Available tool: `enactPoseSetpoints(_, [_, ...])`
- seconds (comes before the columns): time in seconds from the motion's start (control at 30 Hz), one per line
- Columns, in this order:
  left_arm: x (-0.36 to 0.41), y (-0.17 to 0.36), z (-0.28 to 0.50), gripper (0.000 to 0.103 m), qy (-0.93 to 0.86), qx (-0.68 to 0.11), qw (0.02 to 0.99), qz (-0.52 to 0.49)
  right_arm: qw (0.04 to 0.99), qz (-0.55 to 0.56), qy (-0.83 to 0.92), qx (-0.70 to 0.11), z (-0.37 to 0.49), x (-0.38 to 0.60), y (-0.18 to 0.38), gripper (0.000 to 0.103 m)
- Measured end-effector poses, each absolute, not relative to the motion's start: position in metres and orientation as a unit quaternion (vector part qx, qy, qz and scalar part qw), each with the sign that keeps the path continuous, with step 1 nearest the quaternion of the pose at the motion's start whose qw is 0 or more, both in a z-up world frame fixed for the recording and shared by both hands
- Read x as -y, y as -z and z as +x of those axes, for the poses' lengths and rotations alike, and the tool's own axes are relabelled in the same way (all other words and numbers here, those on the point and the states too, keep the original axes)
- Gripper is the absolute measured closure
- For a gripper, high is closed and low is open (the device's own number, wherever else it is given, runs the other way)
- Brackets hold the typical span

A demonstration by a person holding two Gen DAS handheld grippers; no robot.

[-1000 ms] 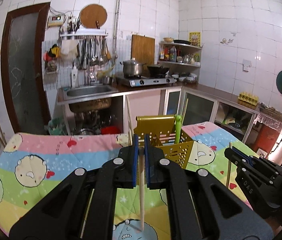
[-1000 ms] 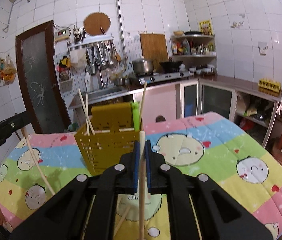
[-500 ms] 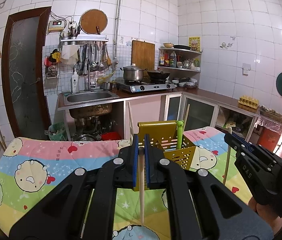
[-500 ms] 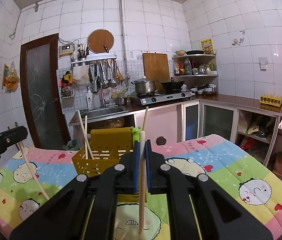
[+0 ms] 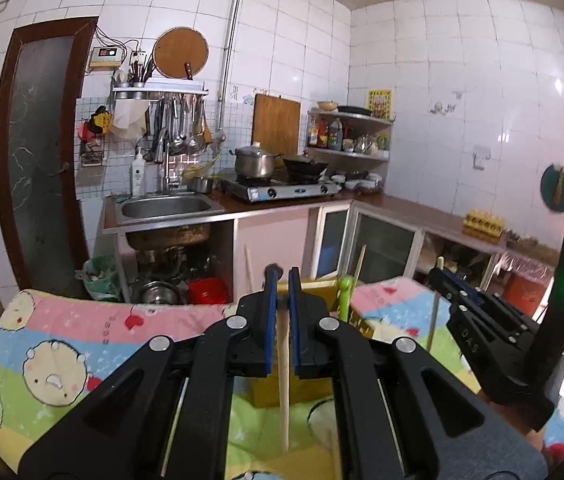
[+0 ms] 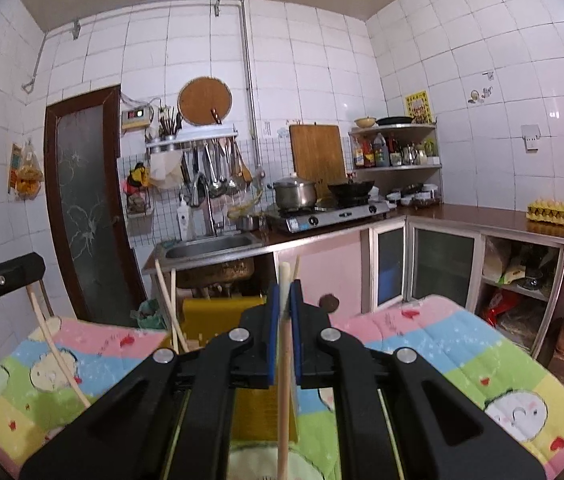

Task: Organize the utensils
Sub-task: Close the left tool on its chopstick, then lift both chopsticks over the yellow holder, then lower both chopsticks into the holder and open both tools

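Now each claw was pinching 1 wooden chopstick. The left claw (image 5: 281, 280) had its blue pads pressed together on a pale chopstick (image 5: 284, 392) that hung down below the jaws. The right claw (image 6: 285, 294) gripped its own chopstick (image 6: 283, 380) the same way, with the upper end poking above the pads.

Compared with a second ago, both claws had come up. The yellow utensil basket (image 6: 222, 312), which earlier stood in full view just beyond the pads, now sat lower in both views and was largely hidden behind the claw bodies. The chopstick tips had lifted off the cartoon-print cloth (image 5: 74, 344) that covered the counter.

Just beyond the right claw, the basket already held 2 leaning chopsticks (image 6: 166, 304). In the left view a green-handled utensil (image 5: 345, 296) stood in it, with another stick (image 5: 359, 268) beside that. To the left of the basket, in the right view, the chopstick held by the other claw (image 6: 58, 356) slanted above the cloth.

Judging by the lift, both sticks looked high enough to clear the basket's rim. The likely next step was to carry them over the basket and lower them in.
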State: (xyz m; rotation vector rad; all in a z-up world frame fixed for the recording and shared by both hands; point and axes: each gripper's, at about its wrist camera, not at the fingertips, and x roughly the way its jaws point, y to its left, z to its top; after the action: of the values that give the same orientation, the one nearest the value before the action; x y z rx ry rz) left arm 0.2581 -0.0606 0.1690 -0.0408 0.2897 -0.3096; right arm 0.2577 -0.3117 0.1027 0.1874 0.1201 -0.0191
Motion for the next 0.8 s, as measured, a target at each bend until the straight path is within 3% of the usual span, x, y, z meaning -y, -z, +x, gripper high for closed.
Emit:
enactPoseSetpoints(0.43, [0.076,-0.252,0.3,0.099,0.13,-0.038,0.991,-0.021,0.995,0.088,0.015,0.042,0.306,0.31,-0.187,0.097])
enactPoseSetpoints(0.63, [0.089,-0.236,0.327,0.099,0.126,-0.033,0.991,-0.007,0.995,0.084,0.015,0.055,0.336,0.304,-0.192,0.097])
enactPoseSetpoints(0.8, [0.095,-0.195,0.355,0.099,0.125,-0.07,0.99,-0.004,0.995,0.093,0.001,0.035,0.361,0.301,-0.159,0.097])
